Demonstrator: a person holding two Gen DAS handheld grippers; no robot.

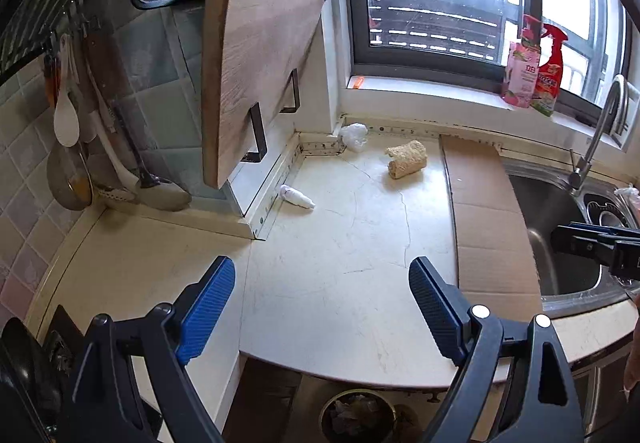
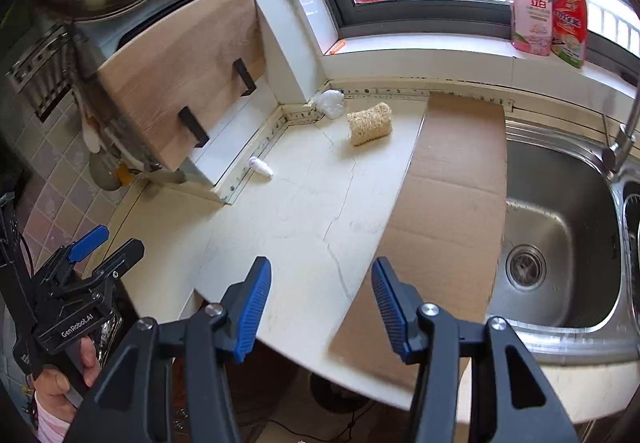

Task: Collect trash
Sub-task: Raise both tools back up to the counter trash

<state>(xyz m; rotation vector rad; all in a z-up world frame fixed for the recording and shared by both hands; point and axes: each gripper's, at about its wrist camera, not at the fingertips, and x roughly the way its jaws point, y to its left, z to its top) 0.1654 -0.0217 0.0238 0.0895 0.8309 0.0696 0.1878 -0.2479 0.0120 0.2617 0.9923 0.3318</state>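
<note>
Nearest the cameras, both grippers hang over the front edge of the tabletop (image 1: 340, 263) with nothing in them. The left gripper (image 1: 322, 307) has its blue pads spread wide; the right gripper (image 2: 321, 303) is likewise spread, jaws apart over the near end of a flat cardboard sheet (image 2: 448, 203) that lies beside the sink (image 2: 560, 227). Each points forward and slightly down toward the back corner, well short of any item.

Below the tabletop's edge a round trash bin (image 1: 358, 417) stands on the floor, with what looks like crumpled scraps already inside, so some collecting may be done; I cannot be sure.

As I judge it, most of the task is left. Further in, a small white bottle-like piece (image 1: 297, 197) lies on its side just beside the metal strip at the wall's foot. Beyond it a block of dry noodles (image 1: 406, 159) lies on the bare surface near the cardboard's far end. Furthest, a crumpled white plastic bag (image 1: 354, 135) sits in the corner under the windowsill. All three lie untouched.
</note>
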